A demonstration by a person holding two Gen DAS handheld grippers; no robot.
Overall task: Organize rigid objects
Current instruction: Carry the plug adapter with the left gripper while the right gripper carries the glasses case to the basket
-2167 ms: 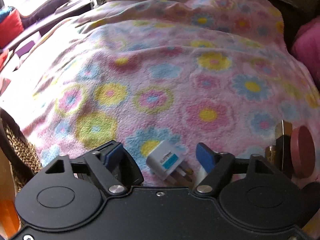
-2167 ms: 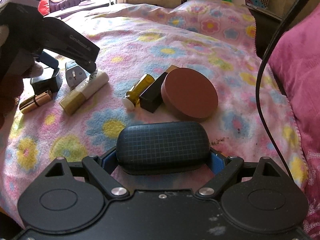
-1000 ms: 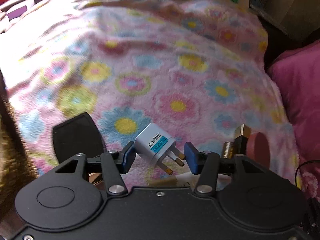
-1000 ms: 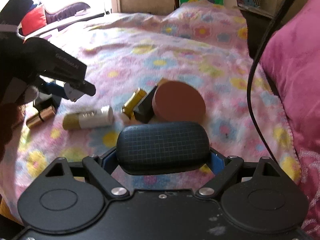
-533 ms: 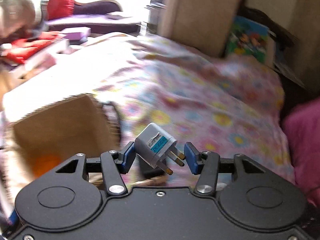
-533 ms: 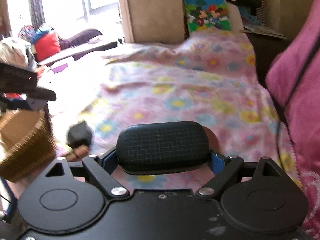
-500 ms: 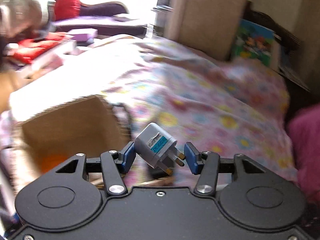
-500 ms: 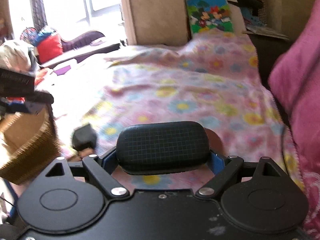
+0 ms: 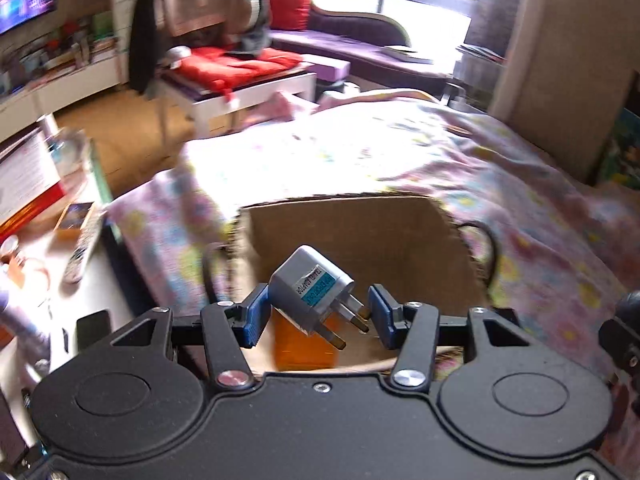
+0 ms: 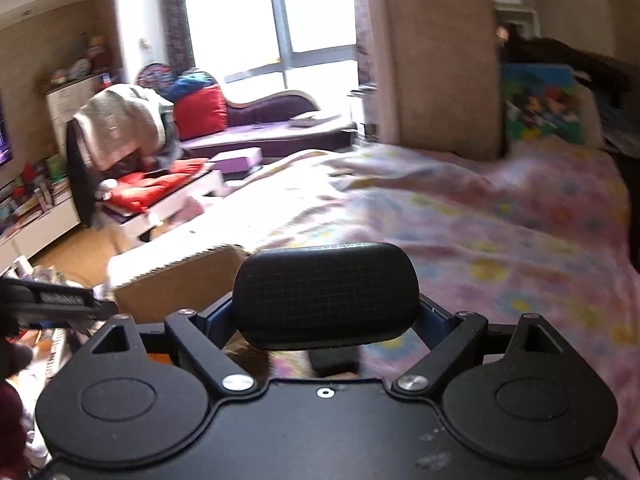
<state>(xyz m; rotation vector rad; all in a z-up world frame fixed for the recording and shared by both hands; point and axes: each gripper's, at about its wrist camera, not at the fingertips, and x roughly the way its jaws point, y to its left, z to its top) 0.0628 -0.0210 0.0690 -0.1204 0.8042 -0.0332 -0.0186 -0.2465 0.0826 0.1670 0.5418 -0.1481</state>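
My left gripper [image 9: 316, 314] is shut on a grey plug adapter [image 9: 310, 290] with a blue label, prongs pointing down right. It hangs over the open brown lined basket [image 9: 360, 224] at the bed's left edge; an orange object [image 9: 302, 344] lies inside. My right gripper [image 10: 326, 318] is shut on a dark textured glasses case [image 10: 326, 294], held above the bed. The basket [image 10: 176, 282] shows to its lower left, with the left gripper's body [image 10: 52, 300] beside it.
The flowered blanket [image 9: 540, 220] covers the bed. A white side table [image 9: 48, 280] with a remote and a box stands left of the bed. A bench with red cushions [image 9: 240, 68] is beyond. A small black object [image 10: 334, 356] lies on the blanket under the case.
Both grippers have swung left, away from the items on the blanket. The left gripper with the plug adapter now hangs over the basket. The right gripper still holds the case.
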